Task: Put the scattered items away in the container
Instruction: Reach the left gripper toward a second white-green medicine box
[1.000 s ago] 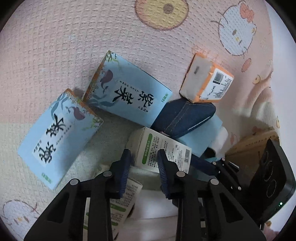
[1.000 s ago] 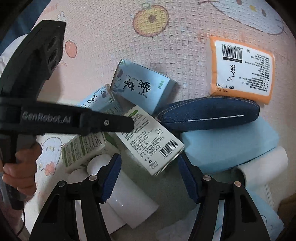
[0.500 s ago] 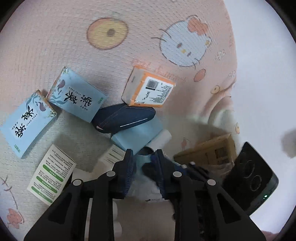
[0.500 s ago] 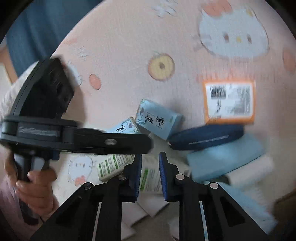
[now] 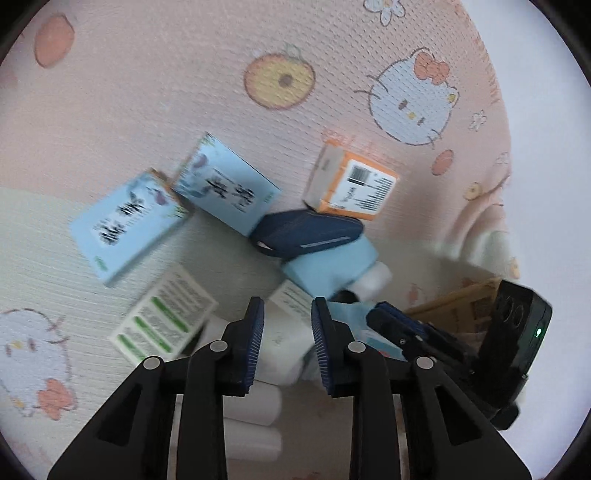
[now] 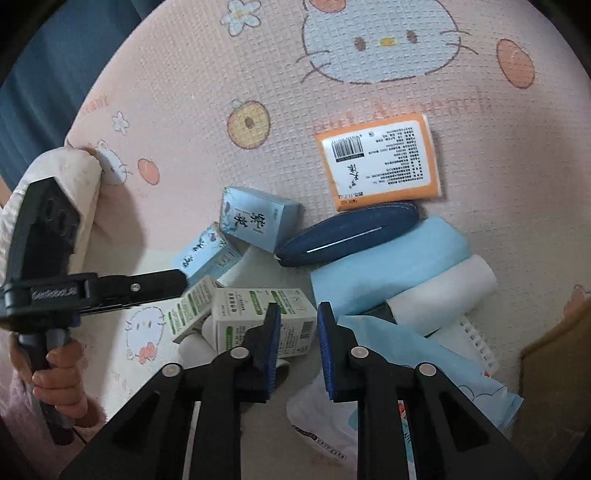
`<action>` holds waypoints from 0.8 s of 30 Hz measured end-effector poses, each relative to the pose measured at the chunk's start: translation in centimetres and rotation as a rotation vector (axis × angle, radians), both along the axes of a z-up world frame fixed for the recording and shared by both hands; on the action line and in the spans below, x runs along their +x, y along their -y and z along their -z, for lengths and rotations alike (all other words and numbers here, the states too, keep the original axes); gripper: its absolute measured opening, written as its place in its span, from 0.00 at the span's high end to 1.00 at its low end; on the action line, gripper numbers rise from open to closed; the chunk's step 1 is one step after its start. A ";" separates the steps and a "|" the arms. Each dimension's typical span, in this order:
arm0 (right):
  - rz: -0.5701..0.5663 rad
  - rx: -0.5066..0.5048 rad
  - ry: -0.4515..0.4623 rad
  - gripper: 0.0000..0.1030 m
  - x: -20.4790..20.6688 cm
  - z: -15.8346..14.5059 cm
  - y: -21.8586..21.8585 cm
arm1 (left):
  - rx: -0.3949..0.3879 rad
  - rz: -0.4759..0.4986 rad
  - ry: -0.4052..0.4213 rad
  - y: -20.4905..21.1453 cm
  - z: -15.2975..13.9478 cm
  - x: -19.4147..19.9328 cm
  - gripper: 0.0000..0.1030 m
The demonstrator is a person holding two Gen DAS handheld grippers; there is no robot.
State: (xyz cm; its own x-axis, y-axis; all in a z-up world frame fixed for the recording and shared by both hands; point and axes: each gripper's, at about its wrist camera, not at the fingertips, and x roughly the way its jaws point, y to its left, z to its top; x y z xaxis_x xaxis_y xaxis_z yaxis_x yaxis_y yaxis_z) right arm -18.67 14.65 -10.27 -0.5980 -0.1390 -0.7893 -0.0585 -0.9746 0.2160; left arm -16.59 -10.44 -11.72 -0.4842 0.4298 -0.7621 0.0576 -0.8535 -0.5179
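Pink mat (image 6: 184, 110); both grippers (image 5: 287, 328) (image 6: 298, 334) part-open, empty.

Pink waffle-weave blanket (image 6: 192, 122) covers most of both views, w/ cartoon cat faces (image 6: 376, 40), orange fruit prints (image 6: 248, 122) & small white flowers (image 6: 241, 17); pale greenish-white band of it (image 5: 48, 258) runs across lower left in left view. Blanket edge bunches into a fold at left in right view (image 6: 79, 173), dark blue surface (image 6: 55, 59) beyond it, can't tell what. Plain white area (image 5: 550, 177) past blanket's right edge in left view; light soft & even.
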 end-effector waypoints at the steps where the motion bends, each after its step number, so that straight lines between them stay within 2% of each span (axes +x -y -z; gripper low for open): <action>1: 0.001 0.004 0.011 0.83 -0.1 0.2 0.0 | -0.023 -0.005 -0.005 -0.1 -0.1 0.2 0.62; 2: 0.003 0.003 0.025 0.83 -0.5 0.6 0.1 | -0.031 -0.003 -0.003 -0.3 -0.1 0.2 0.56; 6: 0.002 -0.005 0.075 0.83 -1.6 2.3 0.1 | -0.020 0.027 0.021 -1.3 0.4 0.5 0.53; 9: -0.016 -0.015 0.107 0.83 -2.2 3.3 0.2 | -0.073 0.068 0.027 -2.6 0.5 0.5 0.48; 12: -0.021 -0.053 0.129 0.83 -2.6 3.6 -0.3 | -0.160 0.031 0.050 -2.9 0.1 0.0 0.47; 16: 0.014 -0.131 0.151 0.80 -3.5 3.7 -1.7 | -0.175 -0.011 0.050 -2.3 -0.8 -1.8 0.47; 20: 0.010 -0.133 0.155 0.77 -3.9 3.6 -1.8 | -0.221 0.030 0.101 -3.5 0.1 -3.4 0.47; 24: -0.017 -0.130 0.162 0.73 -3.9 4.0 -1.2 | -0.298 0.059 0.178 -4.4 2.0 -3.1 0.47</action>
